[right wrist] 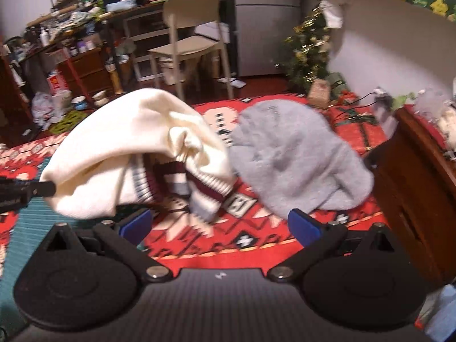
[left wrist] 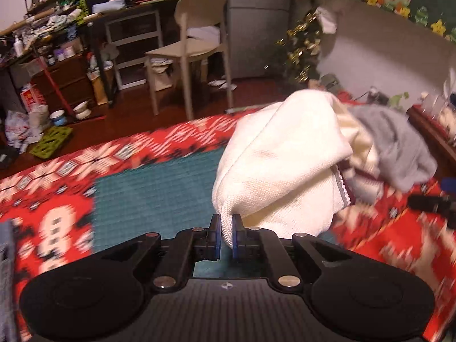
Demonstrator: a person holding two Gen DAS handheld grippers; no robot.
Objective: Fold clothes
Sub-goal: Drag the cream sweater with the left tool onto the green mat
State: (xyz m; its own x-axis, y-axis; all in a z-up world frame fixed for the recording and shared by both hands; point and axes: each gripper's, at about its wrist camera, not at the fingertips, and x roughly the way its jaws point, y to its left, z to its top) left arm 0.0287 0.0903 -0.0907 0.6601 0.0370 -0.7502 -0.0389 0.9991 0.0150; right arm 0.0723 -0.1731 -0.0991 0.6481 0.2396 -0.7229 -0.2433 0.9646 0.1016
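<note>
My left gripper [left wrist: 226,228] has its blue pads [left wrist: 217,235] pinched tight on a fold of the cream knit sweater [left wrist: 282,156], the fabric squeezed into a narrow ridge between them. From that grip the sweater rises and billows up and to the right, lifted off the surface, with a striped ribbed hem in dark red and grey showing at its right edge. In the right wrist view I see the same sweater [right wrist: 119,148] hanging in a hump at left, my left gripper's dark finger [right wrist: 34,189] reaching in from the left edge to its lower corner. My right gripper [right wrist: 219,226] has its blue pads [right wrist: 303,228] spread wide with nothing between them; they sit just below and near the sweater's striped hem, not touching it. Just beside the sweater, on the right, lies a grey fleecy garment [right wrist: 296,154], heaped on the red patterned blanket [right wrist: 228,239], and the two garments overlap at their near edges. A teal mat [left wrist: 154,193] lies on the blanket under the lifted sweater. Beyond the blanket stand a beige chair [left wrist: 199,37], a cluttered desk [left wrist: 119,5] and a small tinsel-hung tree [right wrist: 307,51] against the wall. Both views are blurred toward the edges.
</note>
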